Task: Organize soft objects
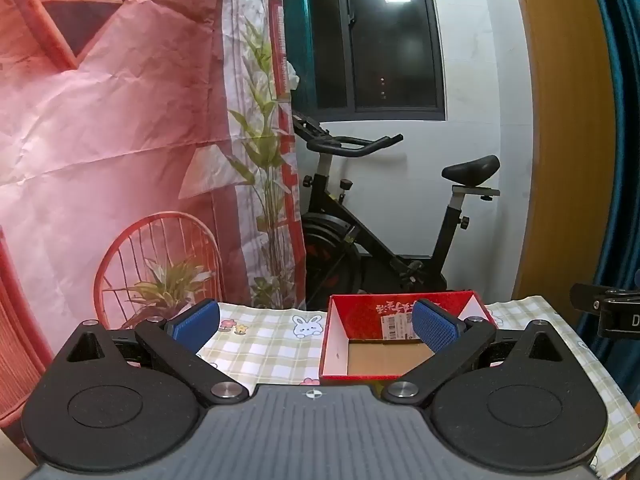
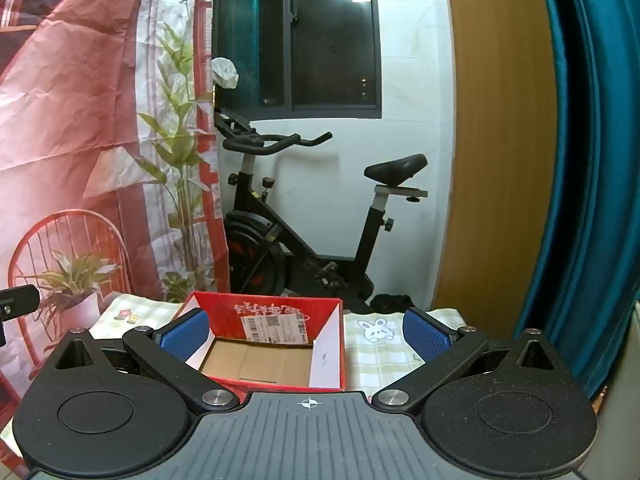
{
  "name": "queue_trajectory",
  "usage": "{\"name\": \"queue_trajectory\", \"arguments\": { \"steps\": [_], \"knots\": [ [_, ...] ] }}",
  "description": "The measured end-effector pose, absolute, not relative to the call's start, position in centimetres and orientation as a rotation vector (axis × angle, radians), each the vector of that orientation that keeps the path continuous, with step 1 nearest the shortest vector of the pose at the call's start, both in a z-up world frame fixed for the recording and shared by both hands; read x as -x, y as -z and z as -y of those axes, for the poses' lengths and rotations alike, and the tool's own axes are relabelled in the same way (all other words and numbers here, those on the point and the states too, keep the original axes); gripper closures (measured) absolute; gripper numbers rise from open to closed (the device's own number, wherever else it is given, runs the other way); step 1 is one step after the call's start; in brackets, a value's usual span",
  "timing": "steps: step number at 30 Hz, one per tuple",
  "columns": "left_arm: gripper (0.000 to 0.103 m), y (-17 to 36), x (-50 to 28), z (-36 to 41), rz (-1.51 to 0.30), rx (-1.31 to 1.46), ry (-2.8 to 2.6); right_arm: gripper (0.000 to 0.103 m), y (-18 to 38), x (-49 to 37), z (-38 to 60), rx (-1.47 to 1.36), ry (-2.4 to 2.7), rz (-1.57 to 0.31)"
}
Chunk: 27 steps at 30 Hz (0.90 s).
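A red cardboard box (image 1: 336,354) with a brown floor and a shipping label stands open on the checked tablecloth (image 1: 264,344); nothing lies inside it. My left gripper (image 1: 316,326) hovers in front of it, open, its right blue pad (image 1: 434,326) overlapping the box's right side. In the right wrist view the same box (image 2: 328,360) sits left of centre, and my right gripper (image 2: 306,336) is open with its left blue pad (image 2: 186,336) over the box's left wall. No soft object shows in either view.
Past the far table edge stands an exercise bike (image 1: 360,216) under a dark window. A printed red backdrop (image 1: 120,140) hangs on the left, a wooden panel (image 2: 496,140) and a teal curtain (image 2: 592,160) on the right. A black clamp (image 1: 604,314) juts in beside the table.
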<state>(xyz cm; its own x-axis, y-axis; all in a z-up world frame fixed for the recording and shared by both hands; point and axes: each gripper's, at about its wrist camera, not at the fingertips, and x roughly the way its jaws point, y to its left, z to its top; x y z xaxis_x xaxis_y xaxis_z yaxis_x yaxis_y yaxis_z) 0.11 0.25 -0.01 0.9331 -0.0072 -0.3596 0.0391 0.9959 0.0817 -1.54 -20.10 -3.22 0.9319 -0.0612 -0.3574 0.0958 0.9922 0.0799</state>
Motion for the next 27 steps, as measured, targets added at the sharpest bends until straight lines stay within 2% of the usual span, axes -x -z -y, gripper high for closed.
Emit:
{"name": "queue_trajectory", "arguments": {
  "steps": [1,27],
  "knots": [
    [0.000,0.07,0.16,-0.01,-0.329,-0.127,0.016,0.000,3.22,1.55,20.09,-0.097,0.081,-0.364],
    [0.000,-0.02,-0.04,0.07,-0.350,-0.117,0.019,0.000,3.41,1.49,20.03,-0.099,0.090,-0.356]
  ]
}}
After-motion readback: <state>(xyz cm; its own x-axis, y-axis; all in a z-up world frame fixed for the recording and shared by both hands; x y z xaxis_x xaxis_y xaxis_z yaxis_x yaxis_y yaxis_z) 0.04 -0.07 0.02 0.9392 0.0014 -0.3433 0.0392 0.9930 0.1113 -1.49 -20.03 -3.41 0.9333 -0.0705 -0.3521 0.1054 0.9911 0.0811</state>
